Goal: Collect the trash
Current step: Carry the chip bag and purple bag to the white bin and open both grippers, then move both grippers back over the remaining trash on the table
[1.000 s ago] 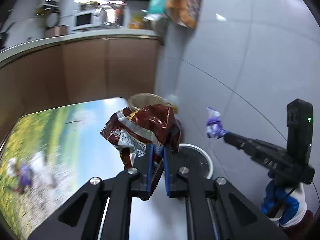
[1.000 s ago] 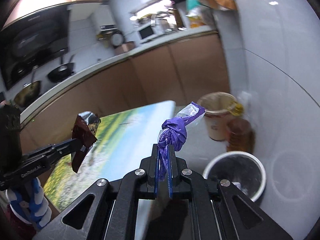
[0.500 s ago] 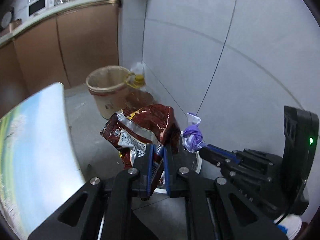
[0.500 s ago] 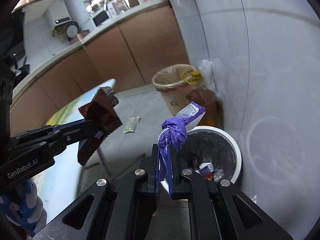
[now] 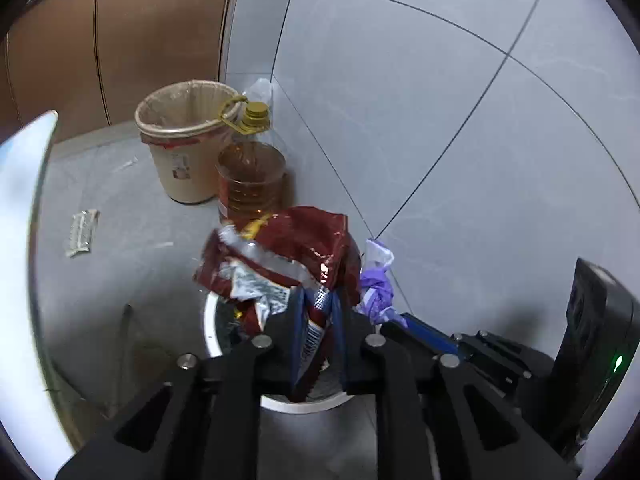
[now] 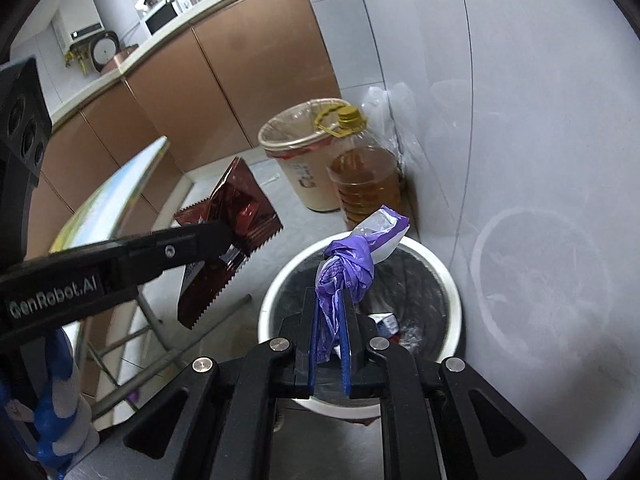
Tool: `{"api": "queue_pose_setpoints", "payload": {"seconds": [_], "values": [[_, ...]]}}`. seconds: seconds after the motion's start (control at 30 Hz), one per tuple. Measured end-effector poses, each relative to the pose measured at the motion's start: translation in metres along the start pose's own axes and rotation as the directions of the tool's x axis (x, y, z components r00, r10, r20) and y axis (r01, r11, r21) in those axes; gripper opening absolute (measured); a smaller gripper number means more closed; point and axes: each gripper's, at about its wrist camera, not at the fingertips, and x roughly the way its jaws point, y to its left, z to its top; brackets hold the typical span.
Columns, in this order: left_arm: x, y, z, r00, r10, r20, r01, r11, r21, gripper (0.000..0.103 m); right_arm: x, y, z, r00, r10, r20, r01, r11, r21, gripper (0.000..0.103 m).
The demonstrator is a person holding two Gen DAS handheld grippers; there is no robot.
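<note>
Wall tiles [image 5: 420, 100] in pale grey fill the upper right of both views, and brown cabinet fronts [image 6: 240, 72] run across the upper left. Below them, a table edge [image 5: 20, 240] with a printed landscape top curves down the left side of the left wrist view. A white-rimmed bin [image 6: 448, 288] with a dark liner sits low in the centre of the right wrist view, against the wall, with scraps lying inside. Behind it, toward the upper centre, a beige bucket [image 5: 180, 152] lined with clear plastic stands just beside a jug of amber oil [image 5: 252, 184] with a yellow cap. The left gripper [image 5: 316, 320] is clenched on a crumpled dark red snack wrapper [image 5: 288, 256], held above the bin's near rim. The right gripper [image 6: 330, 340] grips a knotted purple plastic bag [image 6: 352, 260] over the bin's opening. In the left wrist view the two pieces of trash hang close together at frame centre. A small flattened wrapper [image 5: 82, 232] lies on the grey floor at middle left.
</note>
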Motion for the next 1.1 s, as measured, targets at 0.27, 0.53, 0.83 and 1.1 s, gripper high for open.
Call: {"api": "queue_pose_setpoints", "payload": {"seconds": [0.27,0.53,0.83,1.1], "values": [[0.003,0.011,0.005,0.999,-0.049,0.002,0.049,0.996,-0.076,0.039,0.005,-0.004,0.001,1.0,-0.025,-0.001,0.025,1.0,0.016,0.037],[-0.033,0.008,-0.003,0.998,-0.042,0.053,0.045,0.997,-0.066,0.04,-0.02,0.013,-0.001,0.999,-0.017,0.027,0.018,1.0,-0.007,0.041],[-0.112,0.014,-0.025,0.98,0.071,0.184,-0.061,0.996,-0.061,0.045,-0.071,0.045,0.002,0.994,0.002,0.107,0.004,0.999,-0.053,0.048],[-0.197,0.032,-0.06,0.918,0.205,0.34,-0.165,0.976,-0.143,0.058,-0.129,0.088,0.003,0.98,0.049,0.195,-0.025,0.992,-0.124,0.065]]}}
